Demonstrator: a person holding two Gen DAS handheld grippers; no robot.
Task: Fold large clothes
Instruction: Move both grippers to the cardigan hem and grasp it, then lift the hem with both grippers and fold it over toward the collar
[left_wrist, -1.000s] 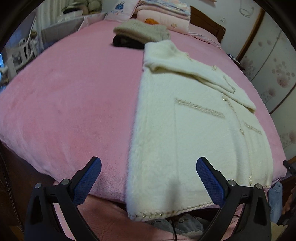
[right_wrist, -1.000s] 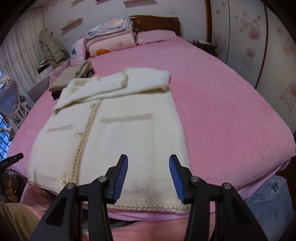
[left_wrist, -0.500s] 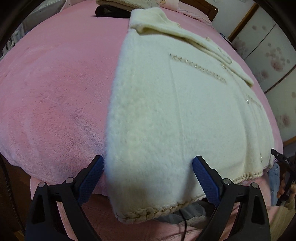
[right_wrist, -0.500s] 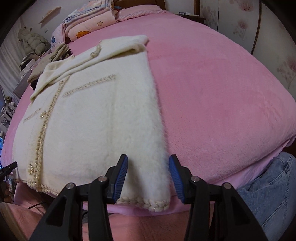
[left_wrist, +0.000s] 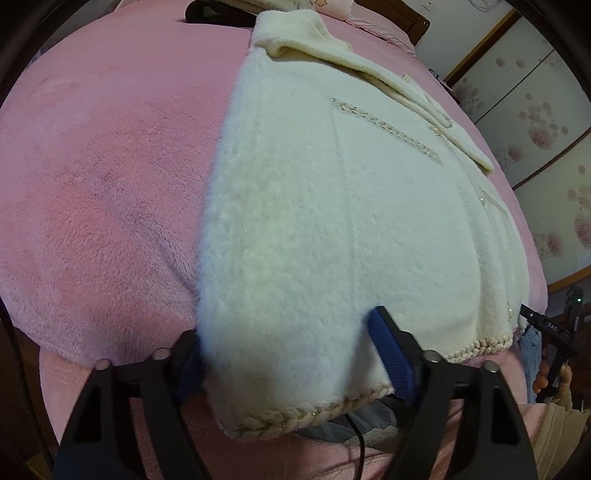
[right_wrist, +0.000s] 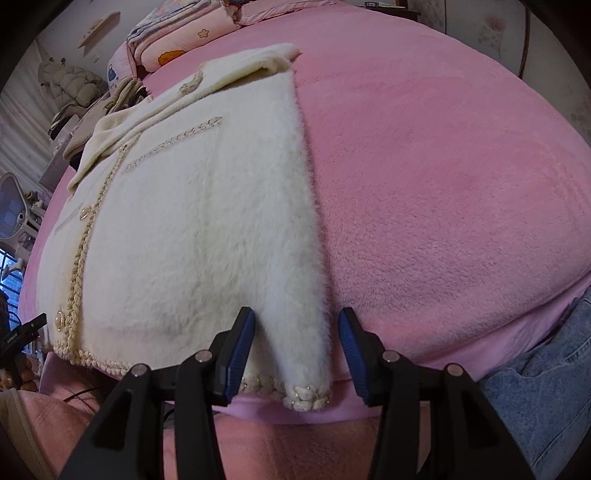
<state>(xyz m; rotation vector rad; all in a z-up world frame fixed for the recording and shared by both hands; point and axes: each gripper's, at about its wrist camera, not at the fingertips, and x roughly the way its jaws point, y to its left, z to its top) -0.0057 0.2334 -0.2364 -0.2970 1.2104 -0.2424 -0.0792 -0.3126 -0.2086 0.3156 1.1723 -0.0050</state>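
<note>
A cream fuzzy cardigan (left_wrist: 332, 221) lies flat on a pink bed blanket (left_wrist: 103, 166), its braided hem (left_wrist: 295, 415) hanging over the near edge of the bed at the bottom of the frame.

In the left wrist view, pink blanket fills the left half of the frame and the cardigan covers the centre and right. The left hand-held gripper (left_wrist: 291, 354) sits at the lower centre, its jaws spread wide around the cardigan's lower left corner. The left blue pad is mostly hidden behind the fluffy edge, while the right blue pad (left_wrist: 391, 354) presses into the fabric near the hem. The pads are apart, not pinched together. A folded sleeve (left_wrist: 369, 70) crosses the top of the garment toward the upper right, and a braided pocket trim (left_wrist: 391, 129) runs below it. A dark object (left_wrist: 214, 14) lies at the upper centre edge.

In the right wrist view, the cardigan (right_wrist: 192, 221) fills the left and centre, with a braided button placket (right_wrist: 79, 266) down its left side. The right hand-held gripper (right_wrist: 295, 347) is at the lower centre, jaws open, straddling the cardigan's lower right corner (right_wrist: 306, 384), a blue pad on each side with gaps showing. Pink blanket (right_wrist: 443, 184) spreads across the right. Folded bedding (right_wrist: 184, 37) is stacked at the upper left, and blue denim (right_wrist: 546, 387) shows at the lower right.
</note>
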